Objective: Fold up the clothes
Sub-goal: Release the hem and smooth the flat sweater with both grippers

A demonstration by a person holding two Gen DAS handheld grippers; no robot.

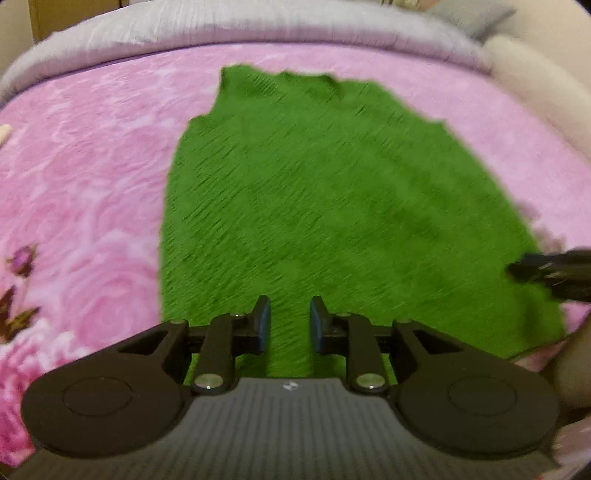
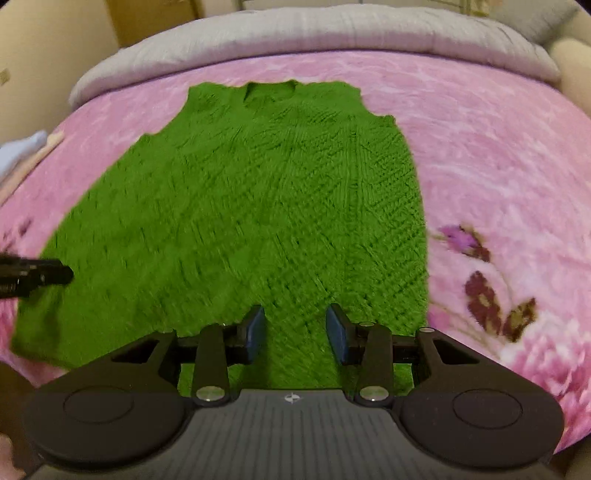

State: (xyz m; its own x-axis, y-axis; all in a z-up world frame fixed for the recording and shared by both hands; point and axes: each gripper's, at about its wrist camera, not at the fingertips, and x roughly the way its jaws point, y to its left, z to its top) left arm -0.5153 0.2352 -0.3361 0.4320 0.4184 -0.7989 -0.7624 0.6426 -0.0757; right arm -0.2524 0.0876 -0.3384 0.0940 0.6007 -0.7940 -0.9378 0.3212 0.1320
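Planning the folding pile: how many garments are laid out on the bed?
1. A green knitted vest lies flat in the middle of the pink blanket, neckline away from the open grippers. Pale cloth at the far left edge is too blurred to identify.

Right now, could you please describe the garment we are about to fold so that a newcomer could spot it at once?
Look for the pink rose-patterned blanket covering the bed, with a grey quilt bunched along its far edge. Lying flat in the middle of the blanket is the green knitted vest, neckline towards the quilt. It is the only green thing there, sleeveless and textured.
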